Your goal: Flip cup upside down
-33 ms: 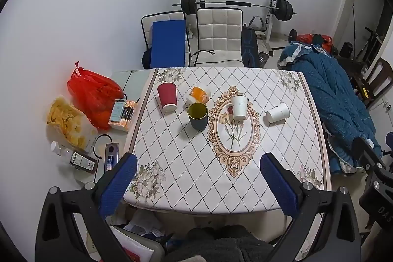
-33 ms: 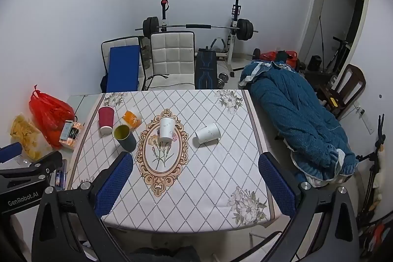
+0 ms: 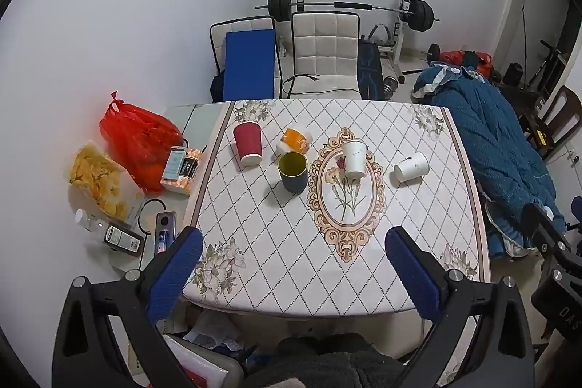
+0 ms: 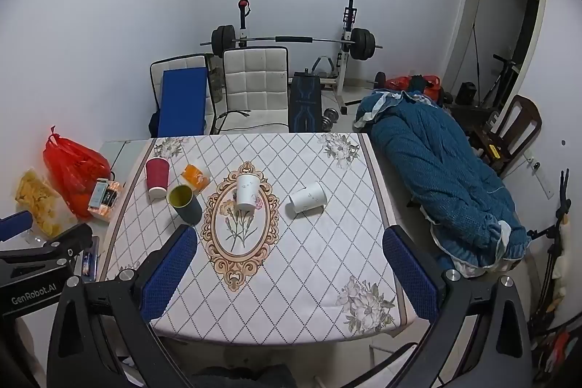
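Several cups are on the patterned tablecloth [image 3: 276, 242]. A red cup [image 3: 248, 143] stands upside down at the far left. An orange cup [image 3: 295, 140] lies on its side. A dark blue cup with a yellow inside [image 3: 293, 171] stands upright. A white cup [image 3: 355, 158] stands upside down on the oval print, and another white cup [image 3: 411, 167] lies on its side to the right. They also show in the right wrist view: the red cup [image 4: 157, 178], the blue cup [image 4: 184, 203], the white cups [image 4: 246, 191] [image 4: 307, 197]. My left gripper [image 3: 291, 273] and right gripper [image 4: 289, 273] are open, empty, above the near edge.
A red plastic bag [image 3: 138, 140], a bag of chips [image 3: 98, 180], bottles and small boxes lie on a side surface left of the table. Two white chairs [image 3: 325, 53] and a barbell rack stand behind it. A blue quilt [image 3: 502, 148] lies to the right.
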Motion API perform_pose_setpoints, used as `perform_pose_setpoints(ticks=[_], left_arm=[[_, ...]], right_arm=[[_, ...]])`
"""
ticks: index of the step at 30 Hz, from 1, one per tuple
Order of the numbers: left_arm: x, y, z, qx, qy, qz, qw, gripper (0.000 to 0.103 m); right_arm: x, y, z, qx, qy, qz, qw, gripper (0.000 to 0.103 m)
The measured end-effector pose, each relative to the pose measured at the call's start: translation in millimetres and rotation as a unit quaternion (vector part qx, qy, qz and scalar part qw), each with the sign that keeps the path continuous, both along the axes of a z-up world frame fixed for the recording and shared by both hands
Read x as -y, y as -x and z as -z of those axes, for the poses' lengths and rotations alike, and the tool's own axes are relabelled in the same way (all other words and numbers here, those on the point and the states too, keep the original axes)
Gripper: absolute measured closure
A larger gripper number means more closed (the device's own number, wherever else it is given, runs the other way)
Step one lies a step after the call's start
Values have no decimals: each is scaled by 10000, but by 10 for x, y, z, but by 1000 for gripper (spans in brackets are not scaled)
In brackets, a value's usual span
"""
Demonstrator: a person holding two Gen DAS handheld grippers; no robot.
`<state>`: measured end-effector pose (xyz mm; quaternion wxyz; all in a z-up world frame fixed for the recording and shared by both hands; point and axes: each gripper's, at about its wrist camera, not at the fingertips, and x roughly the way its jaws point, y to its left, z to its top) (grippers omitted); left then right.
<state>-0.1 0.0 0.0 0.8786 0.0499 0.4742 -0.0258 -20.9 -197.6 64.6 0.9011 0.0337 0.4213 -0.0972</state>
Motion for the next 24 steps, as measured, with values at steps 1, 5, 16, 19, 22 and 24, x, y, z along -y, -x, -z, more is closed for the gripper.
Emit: perform_pose_setpoints(ticks=[1,5,16,19,22,24], left_arm=[[1,1,0,3,2,1,10000,0],[11,-2,5,-7,11,12,10000,0],[3,-17,-74,26,26,-7,10000,0],[4,-27,-95,39,35,-10,10000,0],[43,-23,-118,66,24,-32,10000,0],[53,-15,-112,66,19,-35,10000,0]], right_arm=[[1,2,-2,21,-59,-2,10000,0],[5,0,-3,-16,-53,-14,10000,0],[18,-8,-16,14,3,-3,10000,0],[6,-6,-11,13,-12,0,10000,0],[-17,-23,-30,-12,-17,-15,10000,0],[-37,-34,-1,-20,-20,-19,10000,0]])
